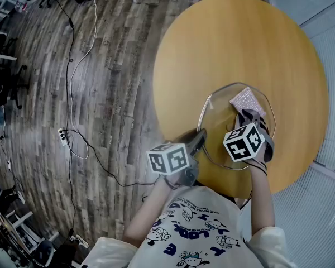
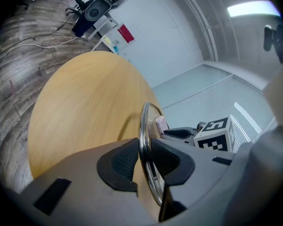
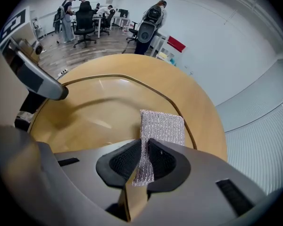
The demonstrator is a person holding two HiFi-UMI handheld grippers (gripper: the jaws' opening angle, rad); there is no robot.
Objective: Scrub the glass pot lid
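Observation:
A round glass pot lid (image 1: 223, 108) with a metal rim is held over the near part of the round wooden table (image 1: 234, 43). My left gripper (image 1: 198, 140) is shut on the lid's rim (image 2: 144, 126) at its near left edge, and the lid stands edge-on in the left gripper view. My right gripper (image 1: 247, 116) is shut on a silvery pink scrub pad (image 1: 245, 100), whose free end rests on the glass lid (image 3: 104, 102). The pad (image 3: 161, 126) sticks out forward between the pads of the right gripper (image 3: 144, 159).
The table sits on a wood-plank floor (image 1: 100, 94) with cables and a power strip (image 1: 62, 137). Office chairs and several people (image 3: 85, 13) stand far off. A white wall and ribbed panel (image 3: 259, 117) lie beyond the table's far edge.

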